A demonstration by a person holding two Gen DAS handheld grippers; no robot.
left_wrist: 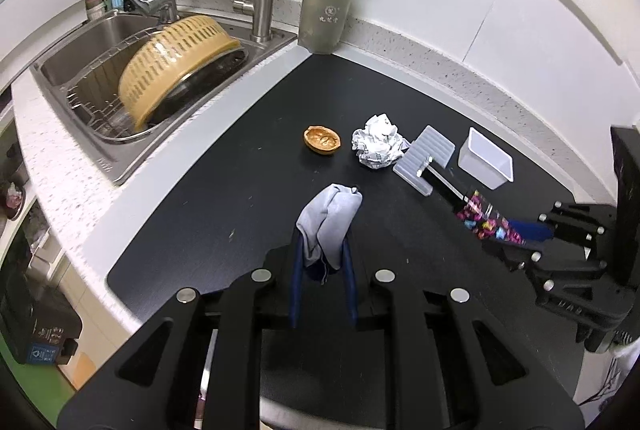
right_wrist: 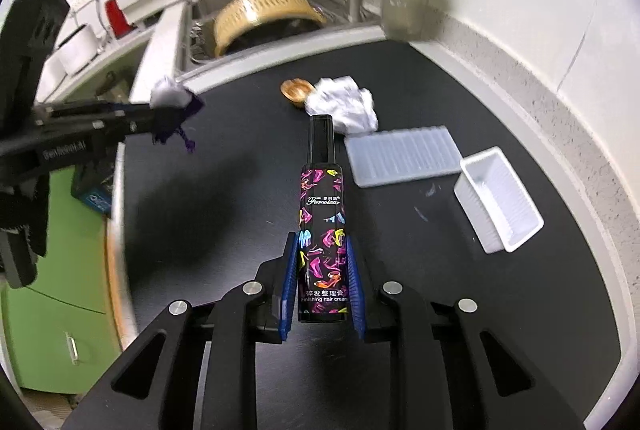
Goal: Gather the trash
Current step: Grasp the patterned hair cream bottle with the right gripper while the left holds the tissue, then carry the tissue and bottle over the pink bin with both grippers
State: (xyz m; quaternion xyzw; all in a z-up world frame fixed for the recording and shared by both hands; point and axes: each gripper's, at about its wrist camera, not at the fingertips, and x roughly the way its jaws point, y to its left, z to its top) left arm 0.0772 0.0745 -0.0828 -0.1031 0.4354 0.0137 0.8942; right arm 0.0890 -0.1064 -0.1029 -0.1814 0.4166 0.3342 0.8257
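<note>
So the right claw [right_wrist: 322,270] is clamped on a tall black tube of finishing hair cream printed with bright pink and yellow shoes [right_wrist: 322,222], held up off the black surface [right_wrist: 224,213], and the left claw [left_wrist: 322,262] is pinched shut on a limp grey-white sock with a dark blue cuff [left_wrist: 328,226], also lifted clear. Looks to me like both are mid-haul, so two bits of trash are picked up but not dumped anywhere yet; I can't see a bin in either view. Still lying out ahead of the right claw: a crumpled ball of white paper [right_wrist: 344,105] and, touching its far side, a brown walnut-like half shell [right_wrist: 294,89]. Just right of the paper there's a ribbed clear plastic lid [right_wrist: 404,155] and a small white plastic tub on its side [right_wrist: 498,199]. I'd guess it's roughly halfway at best.
</note>
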